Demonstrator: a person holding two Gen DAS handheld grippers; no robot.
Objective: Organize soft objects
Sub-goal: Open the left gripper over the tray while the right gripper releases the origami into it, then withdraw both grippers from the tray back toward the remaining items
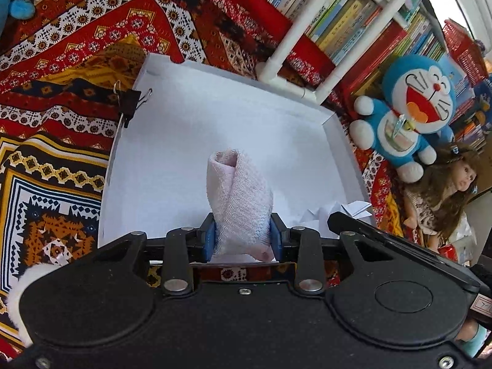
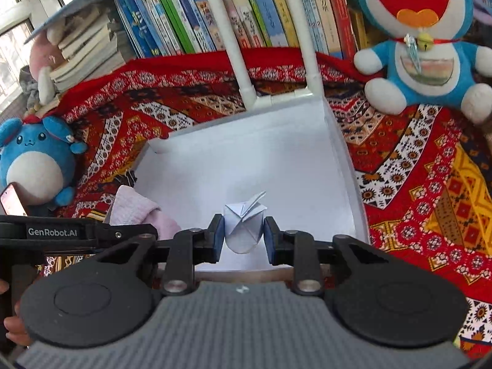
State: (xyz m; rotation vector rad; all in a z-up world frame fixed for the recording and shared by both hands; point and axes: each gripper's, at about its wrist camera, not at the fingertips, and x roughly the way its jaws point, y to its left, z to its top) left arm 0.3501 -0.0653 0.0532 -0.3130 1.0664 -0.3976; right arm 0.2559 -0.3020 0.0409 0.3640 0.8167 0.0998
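Hiding pink towel's (image 1: 240, 203) lower end: left gripper (image 1: 244, 240) jaws clamped.

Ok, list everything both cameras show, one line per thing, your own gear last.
pink towel: one, pale pink, rolled, clamped in the left hand-held gripper over the tray
origami piece: one, white folded paper, between the right hand-held gripper's pads
white tray: one, shallow, on the patterned cloth
binder clip: one, black, on the tray's left edge
patterned cloth: one, red, yellow and blue, covering the surface
Doraemon plush: one, blue and white, right of the tray
round blue plush: one, left of the tray
doll: one, long brown hair, below the Doraemon plush
books: many, mixed colours, shelved behind
white pipe frame: one, at the tray's far edge
left hand-held gripper: black, blue pads
right hand-held gripper: black, blue pads
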